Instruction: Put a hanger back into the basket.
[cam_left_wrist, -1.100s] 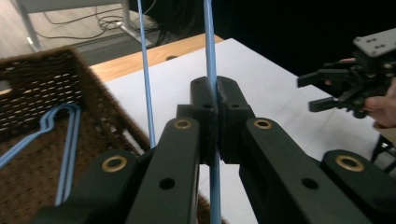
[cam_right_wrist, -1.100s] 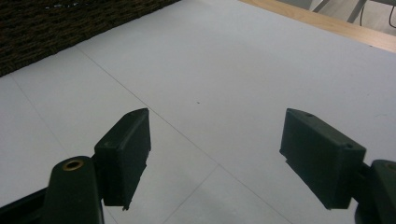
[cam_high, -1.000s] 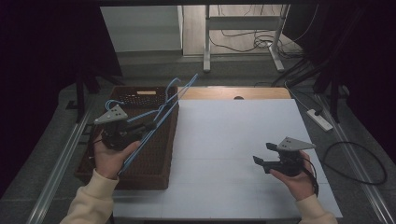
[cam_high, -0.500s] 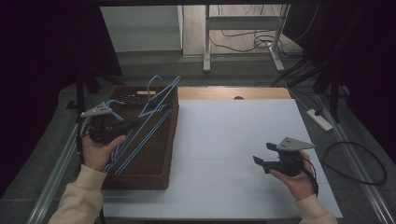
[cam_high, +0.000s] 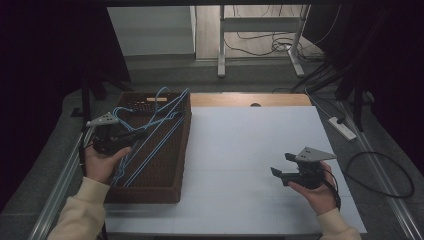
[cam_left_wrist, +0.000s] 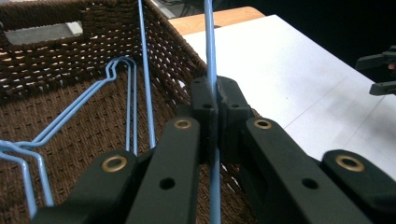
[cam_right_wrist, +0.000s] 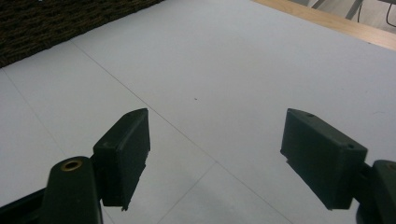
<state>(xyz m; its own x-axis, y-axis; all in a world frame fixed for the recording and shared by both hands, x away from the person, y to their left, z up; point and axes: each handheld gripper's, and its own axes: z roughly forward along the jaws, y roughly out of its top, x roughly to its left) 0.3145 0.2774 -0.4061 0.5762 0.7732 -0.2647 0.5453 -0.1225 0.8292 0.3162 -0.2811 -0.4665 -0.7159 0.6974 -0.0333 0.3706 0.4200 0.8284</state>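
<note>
My left gripper (cam_high: 131, 136) hangs over the brown wicker basket (cam_high: 177, 165) at the table's left, shut on a blue wire hanger (cam_high: 155, 132). In the left gripper view the jaws pinch the hanger's wire (cam_left_wrist: 209, 56) between them, and other blue hangers (cam_left_wrist: 119, 93) lie inside the basket (cam_left_wrist: 51, 56). The held hanger slants across the basket, its upper end near the far right rim. My right gripper (cam_high: 281, 167) rests low over the white table sheet (cam_high: 250, 145) at the right, open with nothing between its fingers (cam_right_wrist: 126, 149).
A wooden strip (cam_high: 250, 100) edges the table's far side. Cables and a power strip (cam_high: 342, 127) lie on the floor to the right. A metal rail (cam_high: 60, 180) runs along the table's left side. My right gripper (cam_left_wrist: 380, 70) shows far off in the left gripper view.
My left hand has moved left and down with the blue hanger, bringing it from above the basket's right edge to over the basket. The right hand has kept still.
</note>
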